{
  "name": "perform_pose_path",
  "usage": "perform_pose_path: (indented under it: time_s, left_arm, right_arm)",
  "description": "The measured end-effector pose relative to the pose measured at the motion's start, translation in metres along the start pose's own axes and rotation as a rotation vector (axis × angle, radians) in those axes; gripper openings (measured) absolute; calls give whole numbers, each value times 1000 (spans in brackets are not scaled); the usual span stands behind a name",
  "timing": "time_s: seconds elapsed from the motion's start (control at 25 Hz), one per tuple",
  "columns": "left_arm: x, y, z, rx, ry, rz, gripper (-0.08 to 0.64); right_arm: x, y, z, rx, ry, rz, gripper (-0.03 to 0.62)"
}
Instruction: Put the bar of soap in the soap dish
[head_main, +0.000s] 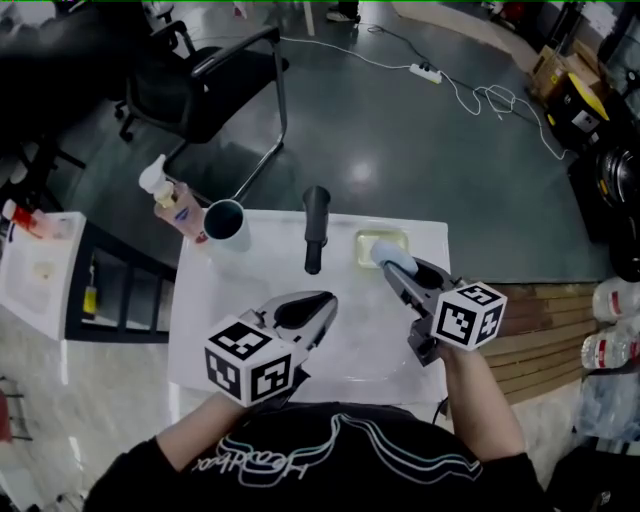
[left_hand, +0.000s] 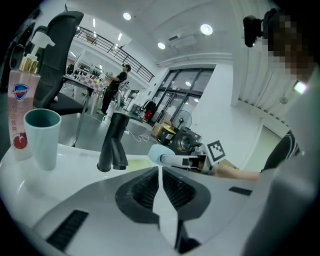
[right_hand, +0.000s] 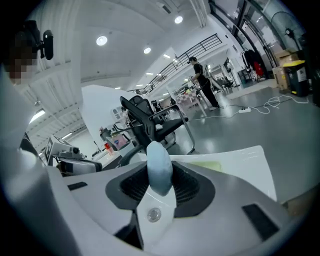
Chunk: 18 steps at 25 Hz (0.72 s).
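White sink counter (head_main: 225, 300) in a big open workshop, grey floor and an office chair behind it. The bar of soap (right_hand: 159, 167) is pale blue and it's pinched in the right gripper (head_main: 398, 272), pads pressing on its two flat faces, so it's riding on edge. Its long axis runs pretty much in line with the jaws, and the free end pokes out past the tips toward the back of the counter. From the head view that end sits right over the near corner of the soap dish (head_main: 362, 248), the yellowish-green tray just right of the black faucet (head_main: 316, 225).

So I'd say pickup is done and the carry is nearly done. The bar looks to be in the air, not down in the dish, so lowering and letting go are left.

Left gripper (head_main: 318, 305) is clamped together with nothing in it, hovering over the middle of the counter. Cup (head_main: 226, 220) and pump bottle (head_main: 175, 205) sit well apart at the back-left corner.
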<state>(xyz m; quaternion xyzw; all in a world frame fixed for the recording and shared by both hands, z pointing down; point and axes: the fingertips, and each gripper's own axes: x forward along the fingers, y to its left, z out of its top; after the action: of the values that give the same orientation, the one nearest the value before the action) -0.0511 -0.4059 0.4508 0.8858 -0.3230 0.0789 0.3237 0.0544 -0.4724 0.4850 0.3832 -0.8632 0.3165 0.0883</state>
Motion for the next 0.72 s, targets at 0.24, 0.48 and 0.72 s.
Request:
perform_pose_path:
  time_s: [0.24, 0.48, 0.72]
  left_arm:
    - [10, 18, -10, -22, 29, 22, 41]
    - [13, 28, -23, -44, 47, 39, 41]
    - [12, 32, -28, -53, 49, 55, 41]
  right_arm:
    - [31, -30, -16, 8, 116, -14, 144]
    - [46, -47, -27, 5, 172, -23, 144]
    - [56, -62, -31, 27, 216, -37, 146]
